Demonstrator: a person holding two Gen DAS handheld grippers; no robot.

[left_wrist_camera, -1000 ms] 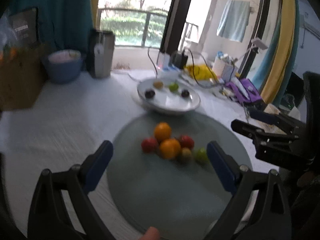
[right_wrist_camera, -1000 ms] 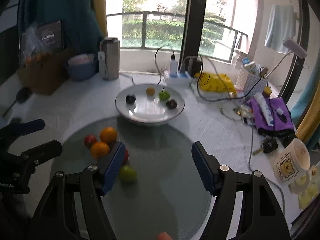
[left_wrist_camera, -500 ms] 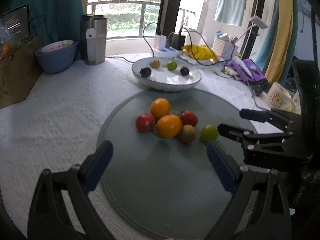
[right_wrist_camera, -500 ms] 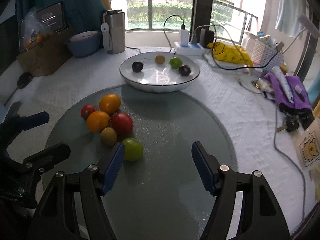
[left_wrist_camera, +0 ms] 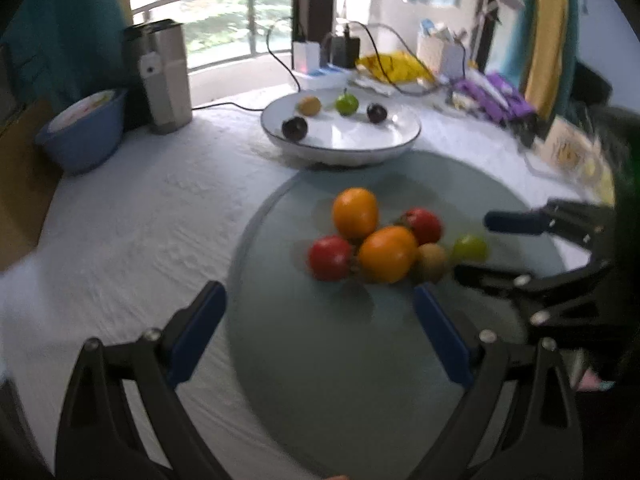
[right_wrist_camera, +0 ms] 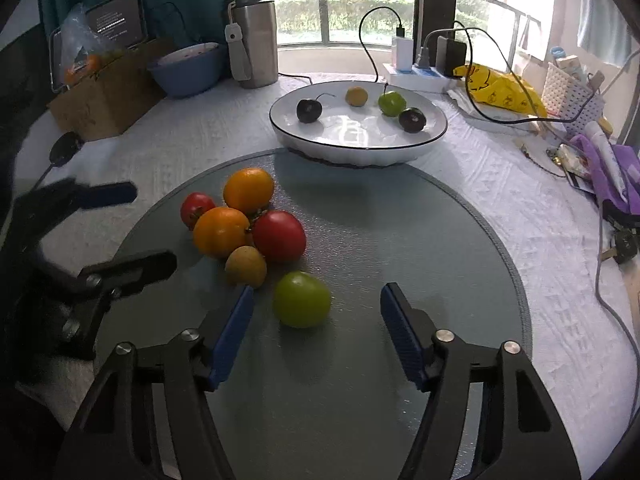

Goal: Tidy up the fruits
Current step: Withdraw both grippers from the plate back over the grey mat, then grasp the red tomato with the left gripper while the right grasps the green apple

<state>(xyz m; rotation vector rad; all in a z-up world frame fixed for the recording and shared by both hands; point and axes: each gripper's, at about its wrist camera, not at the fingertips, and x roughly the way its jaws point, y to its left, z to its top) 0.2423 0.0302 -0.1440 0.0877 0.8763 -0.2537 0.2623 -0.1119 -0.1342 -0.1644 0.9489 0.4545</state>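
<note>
Two oranges [right_wrist_camera: 248, 190] [right_wrist_camera: 221, 231], two red tomatoes [right_wrist_camera: 279, 235] [right_wrist_camera: 196, 208] and a brown fruit [right_wrist_camera: 245, 266] lie clustered on a round glass mat [right_wrist_camera: 400, 240]. A green fruit [right_wrist_camera: 302, 299] lies apart in front. My right gripper [right_wrist_camera: 318, 288] hangs low over it with jaws closing, the green fruit between the tips but untouched by the pads. My left gripper [left_wrist_camera: 318, 287] stands open and empty just short of the cluster [left_wrist_camera: 386, 254]. A white bowl [right_wrist_camera: 360, 148] behind holds several small fruits. Each gripper shows at the edge of the other's view.
Behind the bowl stand a steel canister [right_wrist_camera: 254, 40], a blue bowl [right_wrist_camera: 188, 66], a cardboard box [right_wrist_camera: 104, 88] and a power strip [right_wrist_camera: 416, 72] with trailing cables. A yellow bag [right_wrist_camera: 500, 88], a white basket [right_wrist_camera: 568, 92] and purple items [right_wrist_camera: 612, 168] crowd the right side.
Both grippers have sunk closer to the fruit on the mat. The right gripper's jaws have narrowed a little and now flank the green fruit. The left gripper has rolled.
</note>
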